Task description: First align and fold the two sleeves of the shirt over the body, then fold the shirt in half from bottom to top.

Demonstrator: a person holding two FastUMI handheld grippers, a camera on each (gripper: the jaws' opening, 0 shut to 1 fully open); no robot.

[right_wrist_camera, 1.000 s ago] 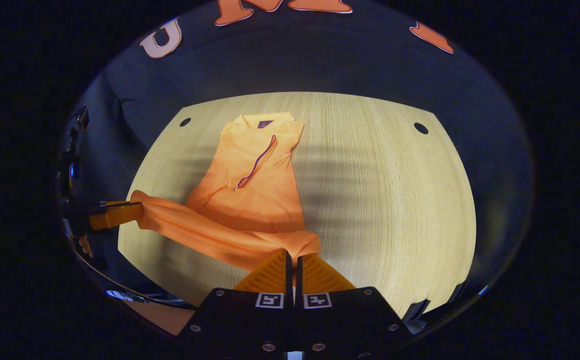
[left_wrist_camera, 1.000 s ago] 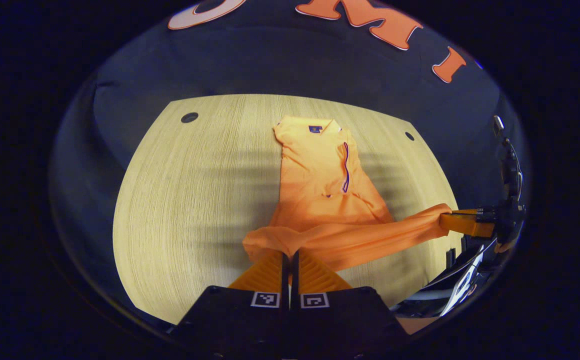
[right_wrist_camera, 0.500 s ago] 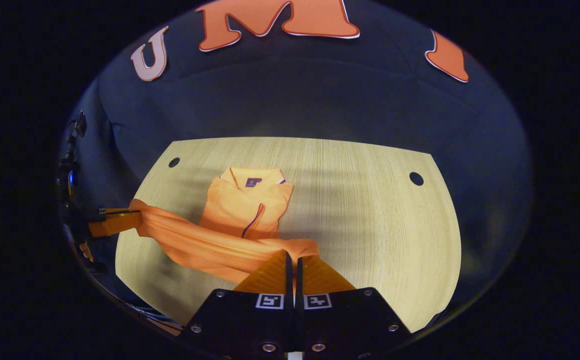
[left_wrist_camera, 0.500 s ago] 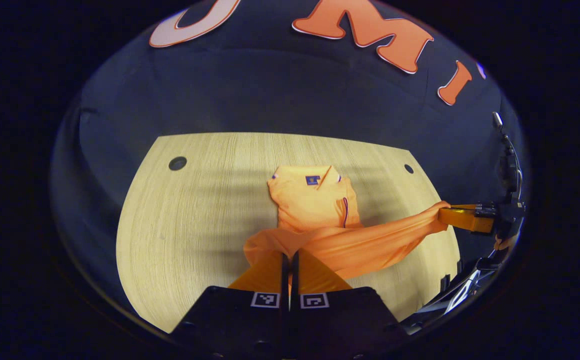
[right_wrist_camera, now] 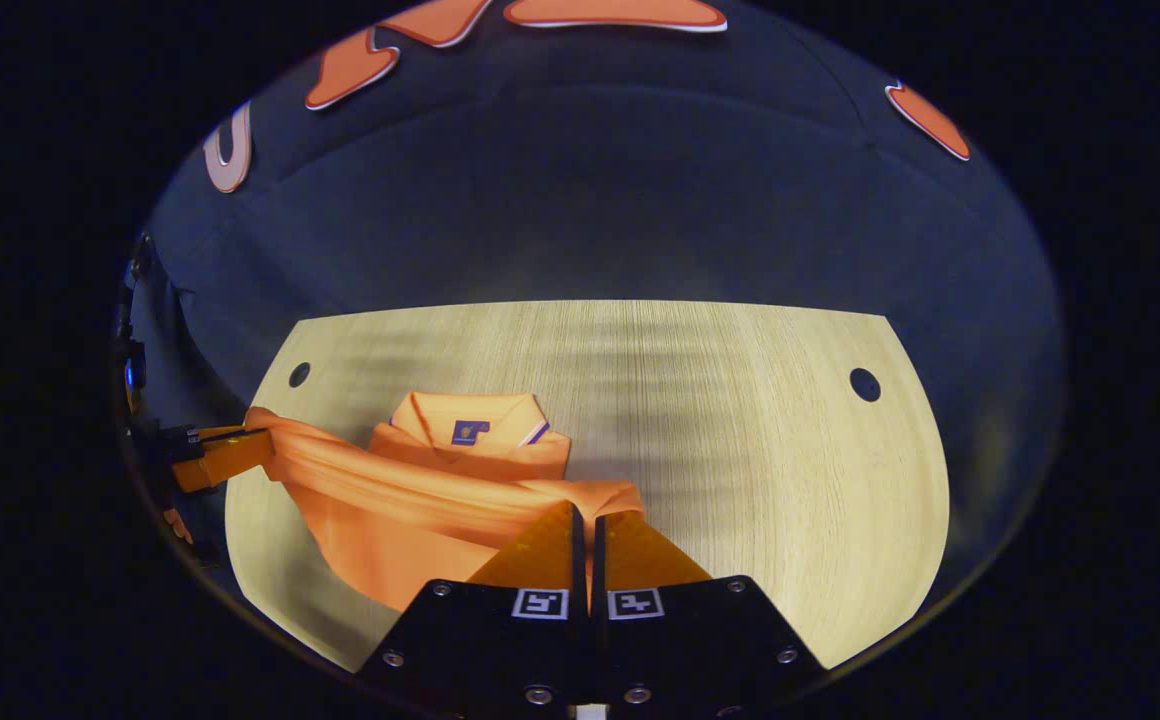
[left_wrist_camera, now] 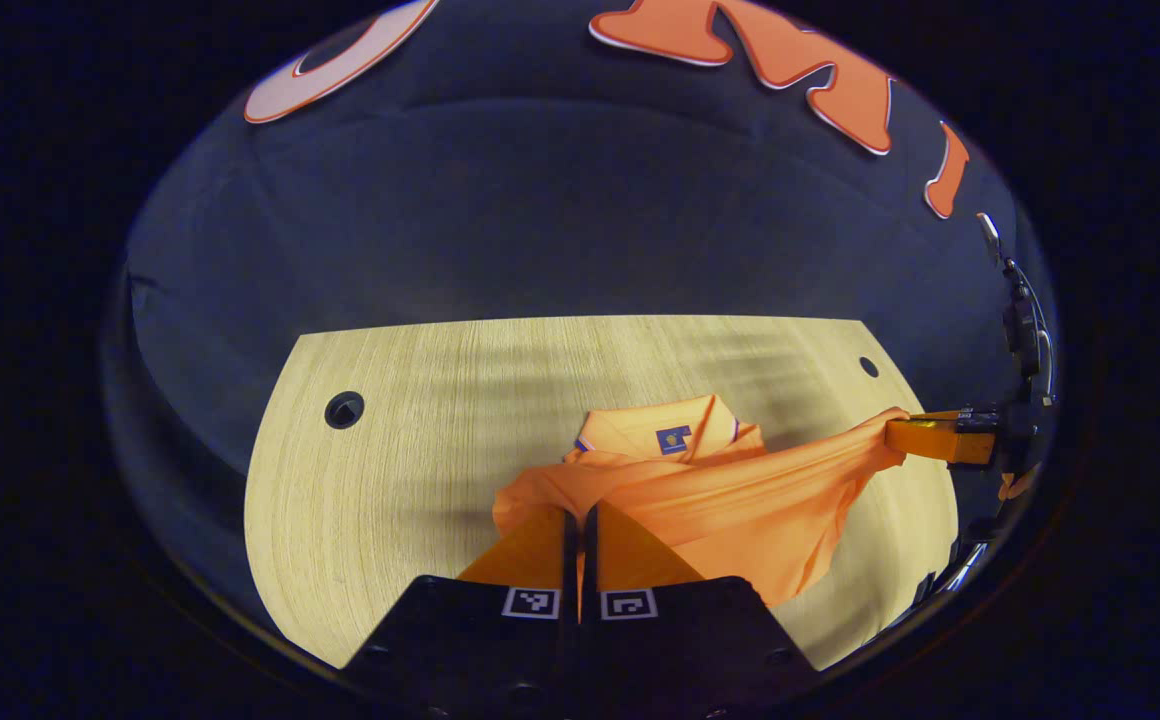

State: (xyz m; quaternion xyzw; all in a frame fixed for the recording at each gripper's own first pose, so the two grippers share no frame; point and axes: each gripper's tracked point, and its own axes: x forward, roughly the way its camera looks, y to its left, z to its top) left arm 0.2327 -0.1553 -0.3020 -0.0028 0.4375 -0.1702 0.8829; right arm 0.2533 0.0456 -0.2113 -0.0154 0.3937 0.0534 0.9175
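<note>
I hold the shirt (left_wrist_camera: 730,500) by its hem, one corner in each claw: my left claw (left_wrist_camera: 578,515) is clenched on the near corner, my right claw (right_wrist_camera: 583,512) likewise on its own. The hem is stretched taut between them and lifted above the table (left_wrist_camera: 390,470), so the lower half can travel up over the collar (right_wrist_camera: 470,425) without bunching; this looks like the bottom-to-top fold, well along. The collar end lies flat on the table. The left gripper view shows the right claw from the side; the right gripper view shows the left one at its edge.
</note>
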